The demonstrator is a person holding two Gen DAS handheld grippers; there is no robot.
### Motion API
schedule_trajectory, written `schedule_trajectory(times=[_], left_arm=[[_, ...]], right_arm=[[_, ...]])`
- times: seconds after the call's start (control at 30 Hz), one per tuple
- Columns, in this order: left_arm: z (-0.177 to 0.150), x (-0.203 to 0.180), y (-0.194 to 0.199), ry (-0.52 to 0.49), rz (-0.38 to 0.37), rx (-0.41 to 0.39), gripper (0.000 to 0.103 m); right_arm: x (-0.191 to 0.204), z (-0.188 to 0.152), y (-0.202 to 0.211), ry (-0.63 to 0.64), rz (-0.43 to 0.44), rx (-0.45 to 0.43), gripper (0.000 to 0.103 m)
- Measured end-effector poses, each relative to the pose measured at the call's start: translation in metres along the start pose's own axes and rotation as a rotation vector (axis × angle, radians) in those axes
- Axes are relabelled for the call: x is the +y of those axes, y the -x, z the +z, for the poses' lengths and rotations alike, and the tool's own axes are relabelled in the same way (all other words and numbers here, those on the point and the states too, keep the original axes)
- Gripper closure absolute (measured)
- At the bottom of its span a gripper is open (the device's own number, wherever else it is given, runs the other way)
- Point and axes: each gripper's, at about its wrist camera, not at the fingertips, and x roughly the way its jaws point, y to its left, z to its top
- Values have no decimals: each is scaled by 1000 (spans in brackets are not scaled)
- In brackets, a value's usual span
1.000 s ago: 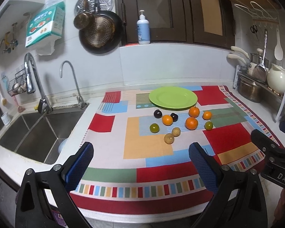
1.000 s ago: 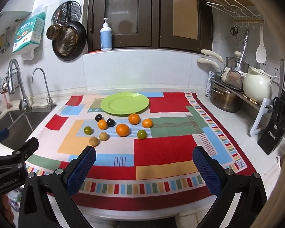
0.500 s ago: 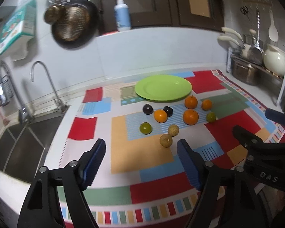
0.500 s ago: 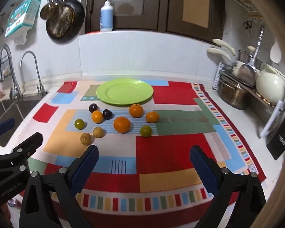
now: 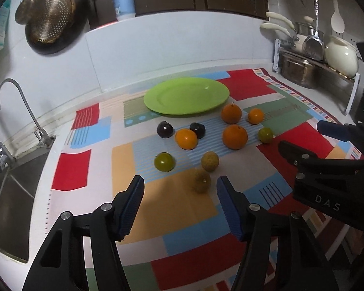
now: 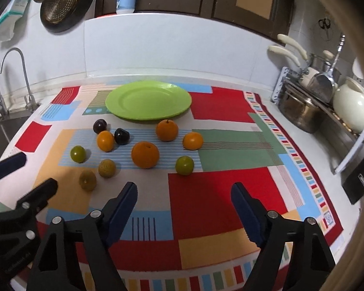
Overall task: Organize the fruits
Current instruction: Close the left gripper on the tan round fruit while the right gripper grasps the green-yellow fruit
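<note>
Ten fruits lay on the patchwork cloth (image 6: 220, 194) in the middle of the frame. Four were oranges: (image 6: 145, 154), (image 6: 167, 130), (image 6: 193, 141) and (image 6: 105, 141). Two were dark plums (image 6: 100, 126) and (image 6: 121, 136). Two were green fruits, one at left (image 6: 78, 154), one at center (image 6: 184, 165). Two were rough tan fruits (image 6: 107, 168) and (image 6: 87, 180) at lower left. One green plate (image 6: 148, 100) sat above them. Two taps (image 6: 14, 55) stood at the left edge.

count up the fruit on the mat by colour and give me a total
Orange fruits: 4
Green fruits: 2
Dark purple fruits: 2
Yellowish-brown fruits: 2
Total: 10, all on the mat, none on the green plate.
</note>
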Motion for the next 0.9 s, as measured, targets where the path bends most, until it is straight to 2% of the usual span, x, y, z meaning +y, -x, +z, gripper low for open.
schedule_trajectory(times=[0.07, 0.17, 0.23, 0.43, 0.57, 0.9], left_arm=[[0, -4, -8, 10, 2, 25, 47], [0, -10, -20, 26, -2, 53, 48], [-1, -13, -27, 40, -3, 75, 54], [0, -18, -45, 57, 11, 124, 58], [0, -17, -51, 73, 17, 138, 60], [3, -17, -64, 79, 14, 167, 65]], right_arm=[[-1, 1, -8, 2, 9, -1, 26], [-4, 3, -21, 6, 35, 20, 31], [-8, 2, -30, 9, 41, 31, 33], [-17, 3, -53, -14, 67, 79, 43], [-18, 6, -65, -25, 96, 98, 47], [-19, 16, -85, -39, 100, 124, 60]])
